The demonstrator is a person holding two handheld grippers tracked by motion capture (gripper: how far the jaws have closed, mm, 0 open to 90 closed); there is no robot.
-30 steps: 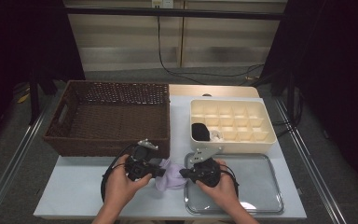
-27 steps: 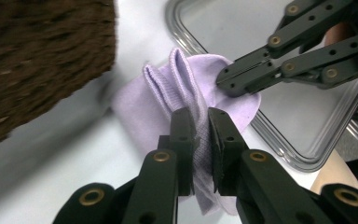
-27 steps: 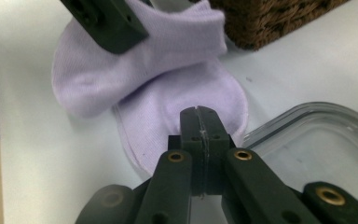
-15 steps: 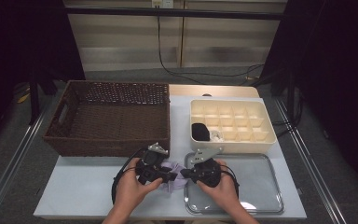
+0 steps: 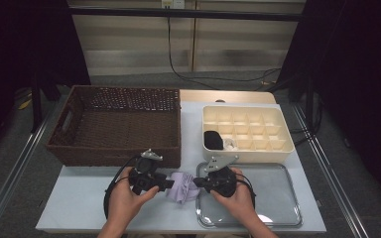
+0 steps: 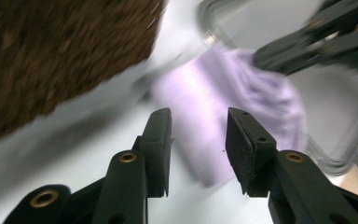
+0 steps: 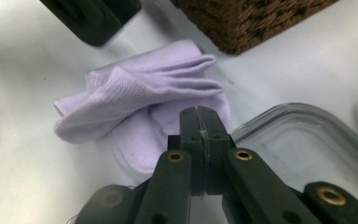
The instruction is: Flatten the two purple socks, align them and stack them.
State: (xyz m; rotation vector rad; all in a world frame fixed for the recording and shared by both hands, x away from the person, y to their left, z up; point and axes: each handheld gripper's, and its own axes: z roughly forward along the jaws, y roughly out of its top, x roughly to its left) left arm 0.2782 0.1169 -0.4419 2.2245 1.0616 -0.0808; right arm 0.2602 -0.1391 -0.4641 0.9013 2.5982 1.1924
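A crumpled lilac cloth (image 5: 181,186) lies on the white table between my two grippers, with its right end at the glass tray's rim. My left gripper (image 5: 167,184) is just left of it. Its jaws (image 6: 198,116) have just been opening and stand apart over the cloth (image 6: 223,88), gripping nothing. My right gripper (image 5: 196,182) comes in from the right with its jaws pressed together. Its tips (image 7: 198,112) sit at the near edge of the cloth (image 7: 140,93). I cannot tell whether a fold is pinched between them.
A brown wicker basket (image 5: 124,91) stands at the back left, its front wall close behind the grippers. A cream compartment box (image 5: 287,144) at the back right holds a black item (image 5: 212,140) and a small white one (image 5: 229,145). The glass tray (image 5: 278,198) lies under the right hand.
The left hand has moved right, toward the cloth and the right gripper, and its jaws have opened. The right hand has stayed in place.
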